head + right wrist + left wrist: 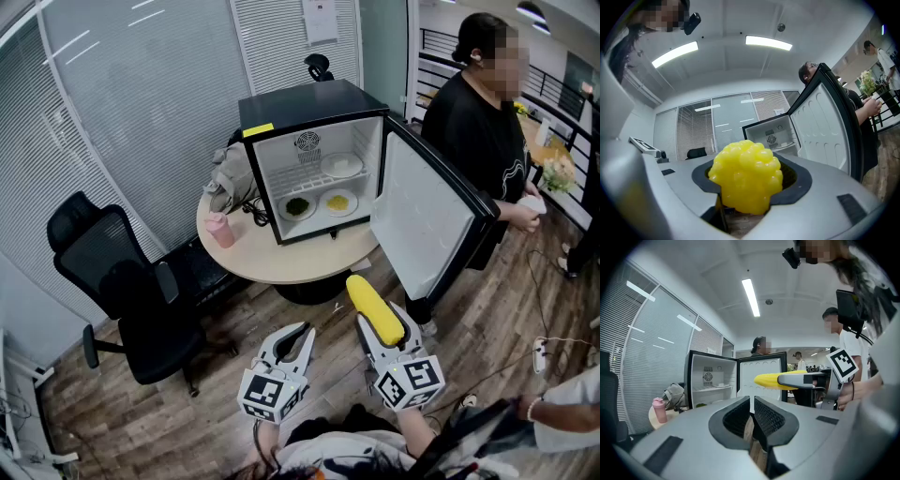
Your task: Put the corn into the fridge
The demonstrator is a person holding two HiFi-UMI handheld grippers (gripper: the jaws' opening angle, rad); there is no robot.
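A yellow corn cob (366,295) sticks out forward from my right gripper (380,323), whose jaws are shut on it; its knobbly end (746,176) fills the right gripper view. Ahead, a black mini fridge (314,112) stands on a round table (281,262), with its door (422,216) swung wide open to the right. My left gripper (298,339) hovers beside the right one, to the left of it, shut with nothing between its pads (740,416). From the left gripper view the corn (776,379) shows against the fridge door.
Inside the fridge, a white plate (342,166) lies on the shelf and two filled plates (317,204) below. A pink bottle (220,230) and grey bundle (230,173) sit on the table. A black office chair (122,281) stands left. A person in black (487,122) stands behind the door.
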